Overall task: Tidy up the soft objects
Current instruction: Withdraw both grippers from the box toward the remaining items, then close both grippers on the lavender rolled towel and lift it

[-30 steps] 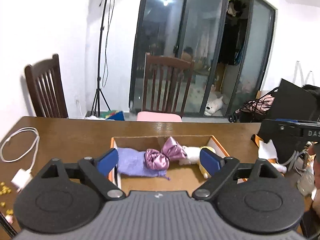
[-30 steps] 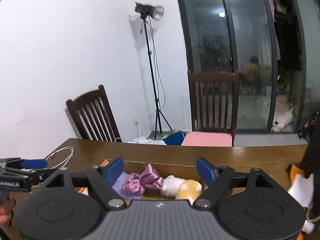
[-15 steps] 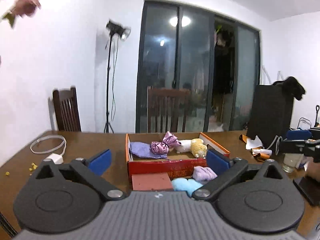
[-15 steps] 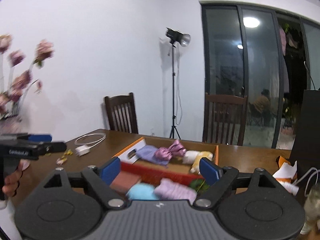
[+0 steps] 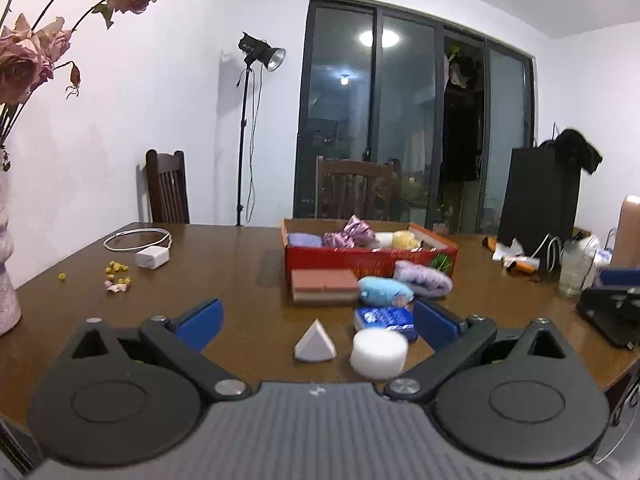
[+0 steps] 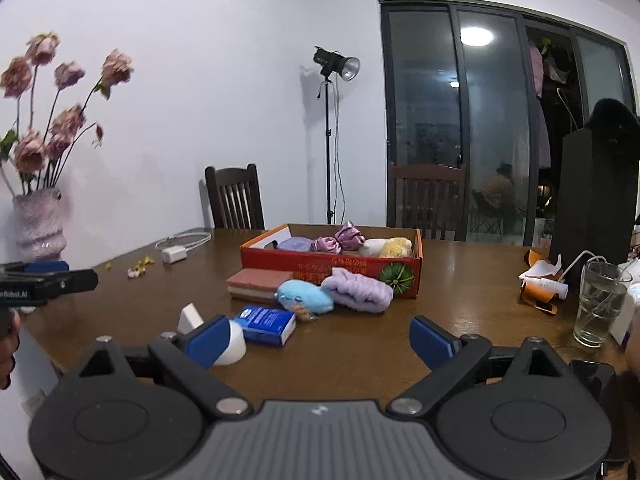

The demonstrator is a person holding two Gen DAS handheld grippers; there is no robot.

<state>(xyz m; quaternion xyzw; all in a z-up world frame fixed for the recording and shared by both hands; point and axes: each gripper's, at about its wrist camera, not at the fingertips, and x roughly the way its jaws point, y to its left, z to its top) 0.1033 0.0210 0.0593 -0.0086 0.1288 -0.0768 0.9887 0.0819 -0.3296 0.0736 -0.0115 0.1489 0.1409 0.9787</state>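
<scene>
Pulled back from right above the red cardboard box (image 5: 370, 258) to a low spot near the worktop's (image 5: 240, 272) front edge, both at once, so the whole spread now shows. Left claw (image 5: 316, 320) spread to its widest, having just been opening, nothing between the blue pads; right claw (image 6: 318, 338) likewise wide and empty, also just opened further. Already in the box: a lilac cloth (image 5: 305, 239), a satin scrunchie (image 5: 350, 235) and a white-and-yellow plush (image 5: 396, 239). Not yet sorted, lying in front of the box: a brick-red sponge block (image 5: 324, 286), a pale blue plush (image 5: 384, 291), a lavender knitted piece (image 5: 424, 282), a blue tissue pack (image 5: 386, 320), a white wedge sponge (image 5: 315, 342) and a round white sponge (image 5: 379, 350). Judged as a reset between picks: one drop finished, next item to be chosen, probably the near sponges. Both claws pointing slightly downward and forward, about level with the loose items; left one framing the wedge and round sponge without touching, right one off to the side with the round sponge just behind its left pad. Left claw's tip (image 6: 48, 280) visible at the right camera's edge, held in a hand (image 6: 8, 344).
</scene>
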